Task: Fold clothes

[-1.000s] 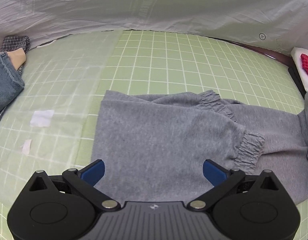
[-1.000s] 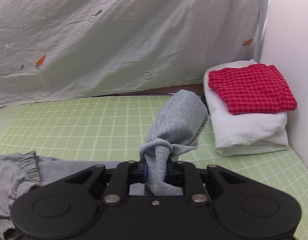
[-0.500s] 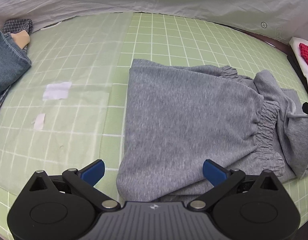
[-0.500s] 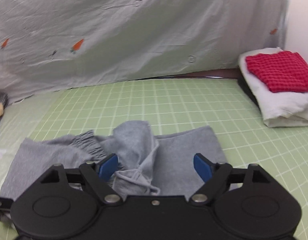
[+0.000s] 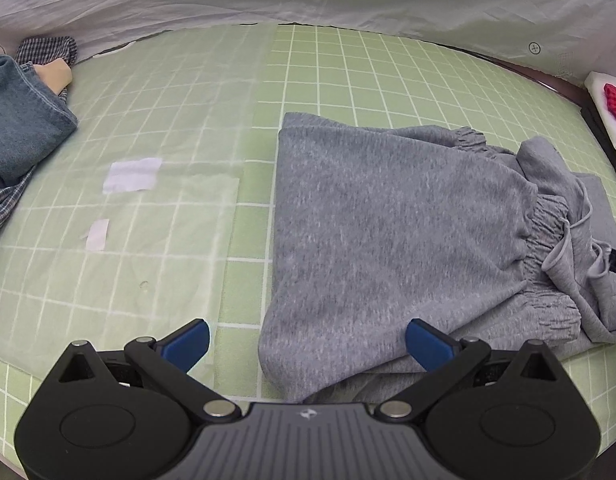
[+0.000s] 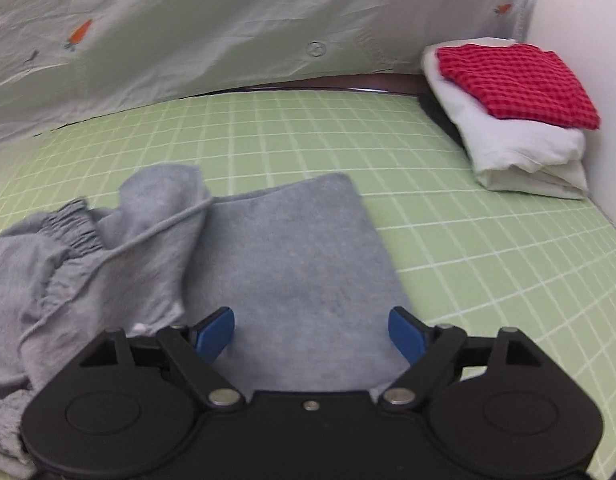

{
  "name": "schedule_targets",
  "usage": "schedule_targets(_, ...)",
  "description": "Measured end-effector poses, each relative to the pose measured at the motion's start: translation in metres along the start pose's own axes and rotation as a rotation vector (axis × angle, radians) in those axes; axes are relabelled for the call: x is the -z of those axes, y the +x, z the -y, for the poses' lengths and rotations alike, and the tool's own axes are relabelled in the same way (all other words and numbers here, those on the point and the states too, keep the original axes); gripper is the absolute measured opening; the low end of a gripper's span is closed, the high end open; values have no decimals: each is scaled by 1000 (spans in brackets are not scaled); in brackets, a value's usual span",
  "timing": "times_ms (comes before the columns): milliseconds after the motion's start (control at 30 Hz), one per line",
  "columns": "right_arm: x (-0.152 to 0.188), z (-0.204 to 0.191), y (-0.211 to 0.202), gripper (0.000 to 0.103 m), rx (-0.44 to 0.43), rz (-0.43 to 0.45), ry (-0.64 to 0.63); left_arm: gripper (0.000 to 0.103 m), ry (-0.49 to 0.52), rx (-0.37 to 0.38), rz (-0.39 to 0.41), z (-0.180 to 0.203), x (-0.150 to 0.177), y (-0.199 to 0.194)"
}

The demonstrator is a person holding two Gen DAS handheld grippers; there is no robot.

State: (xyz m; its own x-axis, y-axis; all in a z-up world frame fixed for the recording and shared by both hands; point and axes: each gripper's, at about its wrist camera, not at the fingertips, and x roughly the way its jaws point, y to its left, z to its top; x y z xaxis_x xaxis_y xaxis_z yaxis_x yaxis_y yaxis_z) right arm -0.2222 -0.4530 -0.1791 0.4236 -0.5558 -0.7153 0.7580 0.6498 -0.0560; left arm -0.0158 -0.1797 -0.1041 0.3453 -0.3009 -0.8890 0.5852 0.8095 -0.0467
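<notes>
The grey sweatpants [image 5: 396,240] lie folded on the green gridded mat [image 5: 320,76], filling the centre and right of the left wrist view. Their elastic cuffs [image 5: 544,232] bunch at the right side, with a loose fold and drawstring [image 5: 580,216] heaped just beyond. In the right wrist view the same garment [image 6: 291,264] spreads across the lower centre, a flat panel in the middle, the rumpled cuffs and cord at the left.

The left gripper [image 5: 305,344] hovers at the near edge of the sweatpants, jaws spread wide and grasping nothing. The right gripper [image 6: 312,332] sits over the flat grey panel, its jaws having just been opening, now released with cloth beneath but not pinched.

At the upper right of the right wrist view a red checked cloth [image 6: 516,84] rests on a folded white cloth [image 6: 520,148]. In the left wrist view, denim [image 5: 19,120] and a plaid cloth [image 5: 47,46] lie at the upper left, white paper scraps [image 5: 131,174] on the mat nearby. A pale sheet with carrot prints [image 6: 227,20] hangs behind.
</notes>
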Motion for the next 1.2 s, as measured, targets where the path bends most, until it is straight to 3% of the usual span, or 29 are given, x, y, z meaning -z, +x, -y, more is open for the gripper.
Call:
schedule_targets(133, -2, -58, -24, 84, -185, 85, -174, 103, -8, -11, -7, -2, 5, -2)
schedule_targets(233, -4, -69, -37, 85, -251, 122, -208, 103, -24, -18, -9, -6, 8, -3)
schedule_targets(300, -8, -64, -38, 85, -232, 139, -180, 103, -38, -24, -8, -9, 11, -5)
schedule_targets(433, -19, -32, -25, 85, -131, 122, 17, 103, -61, -33, -7, -14, 13, -6)
schedule_targets(533, -20, -20, -8, 86, -55, 87, 65, 103, -67, -40, -3, -18, 14, -8)
schedule_targets(633, -18, -27, 5, 87, -59, 40, 44, 103, -77, -42, 11, -25, 11, -10)
schedule_targets(867, -12, -79, -11, 82, -72, 91, -177, 103, -144, -50, 14, -45, 3, -9)
schedule_targets(967, -14, -64, -17, 87, -87, 67, -109, 103, -150, -36, 9, -45, 2, -6)
schedule_targets(1033, -15, -51, -20, 98, -86, 42, -50, 103, -151, -20, 8, -44, 2, -4)
schedule_targets(1200, -11, -31, -22, 101, -7, -53, -31, 103, -170, 14, 16, -42, -3, 3)
